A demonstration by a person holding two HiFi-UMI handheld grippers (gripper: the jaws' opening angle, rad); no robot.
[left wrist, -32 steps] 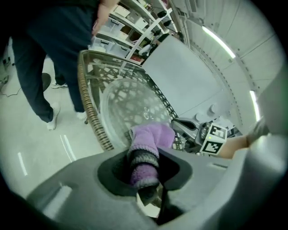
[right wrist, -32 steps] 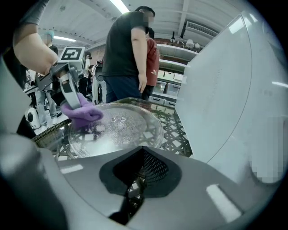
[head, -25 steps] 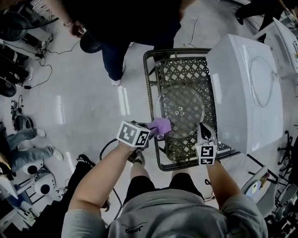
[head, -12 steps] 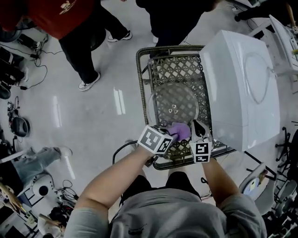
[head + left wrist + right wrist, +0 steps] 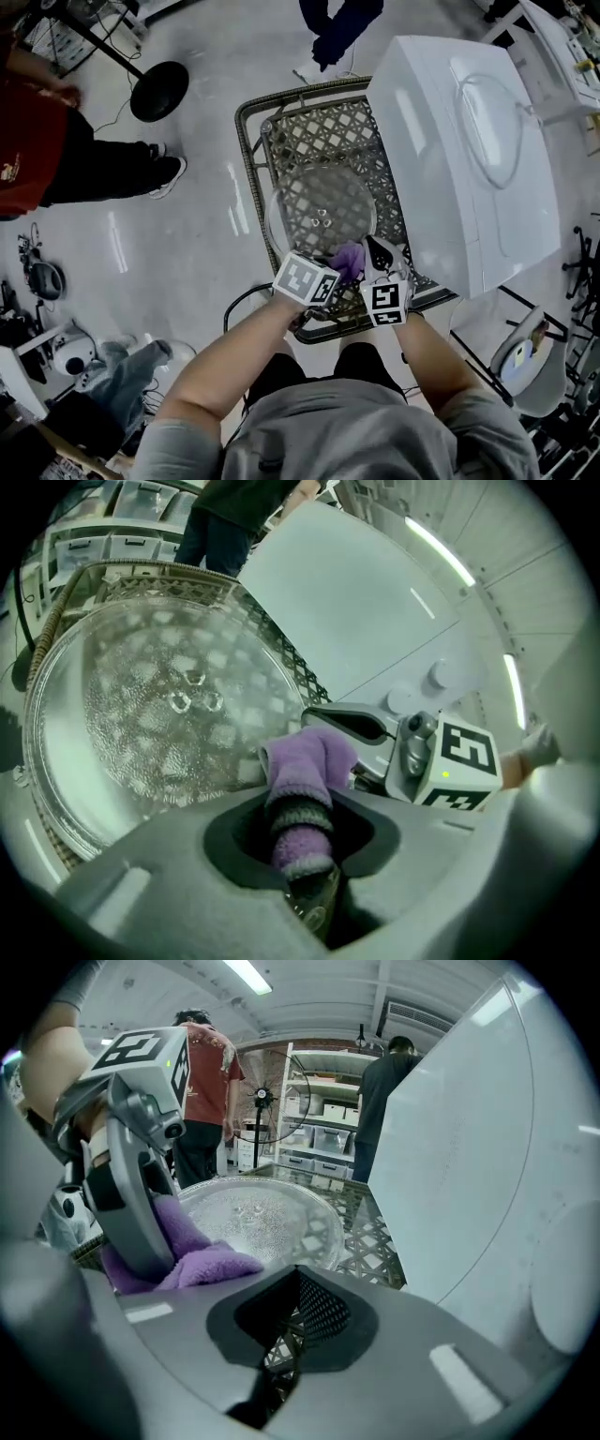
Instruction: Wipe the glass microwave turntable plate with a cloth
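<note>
The round glass turntable plate (image 5: 319,217) lies flat on a dark lattice table (image 5: 281,141). A purple cloth (image 5: 350,260) rests on the plate's near right rim, and my left gripper (image 5: 339,267) is shut on it. In the left gripper view the cloth (image 5: 307,778) stands up out of the jaws, with the plate (image 5: 141,714) spread out beyond it. My right gripper (image 5: 375,251) sits just right of the cloth over the rim, its white fingers (image 5: 342,722) close together with nothing between them. The right gripper view shows the cloth (image 5: 192,1258) pressed against the plate (image 5: 258,1218).
A white microwave (image 5: 459,141) stands on the table's right side, close to my right gripper. The table's metal frame (image 5: 246,169) borders the plate on the left. People stand on the floor at the far left (image 5: 56,141) and at the top (image 5: 337,23).
My left gripper carried the cloth from the plate's near left rim rightward until it came beside the right gripper. The people standing around have shifted.
</note>
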